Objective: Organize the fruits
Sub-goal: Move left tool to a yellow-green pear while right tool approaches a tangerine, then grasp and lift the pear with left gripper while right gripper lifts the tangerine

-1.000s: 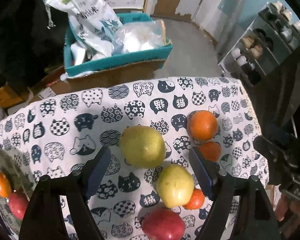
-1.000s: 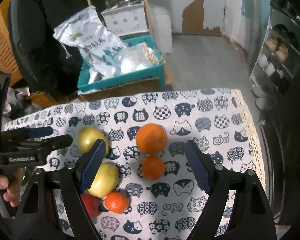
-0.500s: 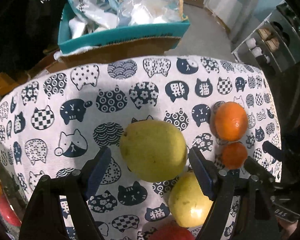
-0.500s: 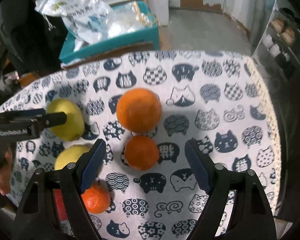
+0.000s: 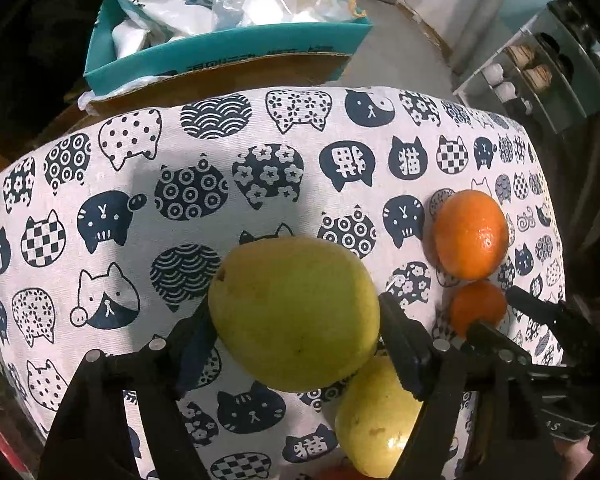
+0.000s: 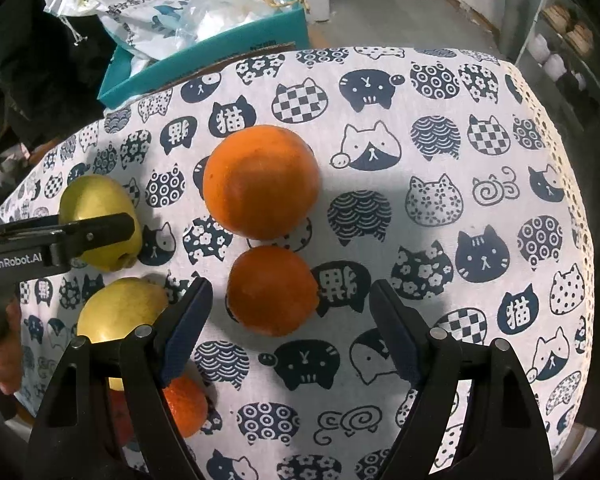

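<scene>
In the left wrist view my left gripper (image 5: 296, 332) is open around a yellow-green pear (image 5: 294, 312) on the cat-print tablecloth (image 5: 180, 184); both fingers stand close beside it. A second pear (image 5: 376, 412) lies nearer. A big orange (image 5: 470, 234) and a small orange (image 5: 478, 306) sit to the right. In the right wrist view my right gripper (image 6: 290, 322) is open, its fingers either side of the small orange (image 6: 272, 290). The big orange (image 6: 260, 182) lies just beyond. The left gripper's finger (image 6: 88, 232) crosses the far pear (image 6: 96, 216).
Another pear (image 6: 116, 312) and a small orange (image 6: 184, 404) lie at the near left in the right wrist view. A teal box (image 5: 228, 40) with plastic bags stands beyond the table's far edge. Shelves (image 5: 540, 72) stand at the right.
Both grippers have moved forward and down. The left now straddles the far pear; the right now straddles the small orange. Both stayed open.
</scene>
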{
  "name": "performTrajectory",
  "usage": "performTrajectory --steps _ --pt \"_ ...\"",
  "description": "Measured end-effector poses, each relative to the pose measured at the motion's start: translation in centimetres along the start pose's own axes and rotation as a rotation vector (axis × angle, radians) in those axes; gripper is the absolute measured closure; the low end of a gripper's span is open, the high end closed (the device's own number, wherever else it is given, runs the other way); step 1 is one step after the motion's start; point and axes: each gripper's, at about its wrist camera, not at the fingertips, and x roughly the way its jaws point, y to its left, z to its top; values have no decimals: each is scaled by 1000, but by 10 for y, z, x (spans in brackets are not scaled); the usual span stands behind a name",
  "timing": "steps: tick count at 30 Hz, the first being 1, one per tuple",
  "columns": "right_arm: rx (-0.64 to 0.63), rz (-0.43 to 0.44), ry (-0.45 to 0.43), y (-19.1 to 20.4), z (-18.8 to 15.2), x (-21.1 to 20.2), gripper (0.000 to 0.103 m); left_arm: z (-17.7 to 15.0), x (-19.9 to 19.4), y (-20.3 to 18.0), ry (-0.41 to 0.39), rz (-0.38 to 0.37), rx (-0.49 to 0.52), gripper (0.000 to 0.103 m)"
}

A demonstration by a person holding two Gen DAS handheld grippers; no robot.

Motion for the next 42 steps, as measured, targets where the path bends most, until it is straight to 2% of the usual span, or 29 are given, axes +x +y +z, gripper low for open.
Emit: performTrajectory --steps 6,8,10,13,14,17,24,42 --pt "-24 -9 12 3 0 9 22 -4 -2 -7 -12 21 54 25" --pt "-34 -15 14 4 0 12 30 -6 -3 -7 -11 30 64 25" --pt "-39 -17 17 8 3 17 34 -6 -2 -6 -11 34 70 25" --pt "-54 -21 15 12 3 21 47 -10 -5 -6 -12 41 84 25" --pt "-62 -15 12 15 4 22 55 -11 -5 -5 -12 43 88 25" --pt "-95 -40 7 22 2 21 55 -15 -10 -3 -18 46 92 25" --pt "-115 -37 -25 30 -1 9 56 -26 -29 -2 -49 44 99 25" --pt "-153 -8 -245 59 -1 -94 56 -52 -127 -22 -253 64 186 25"
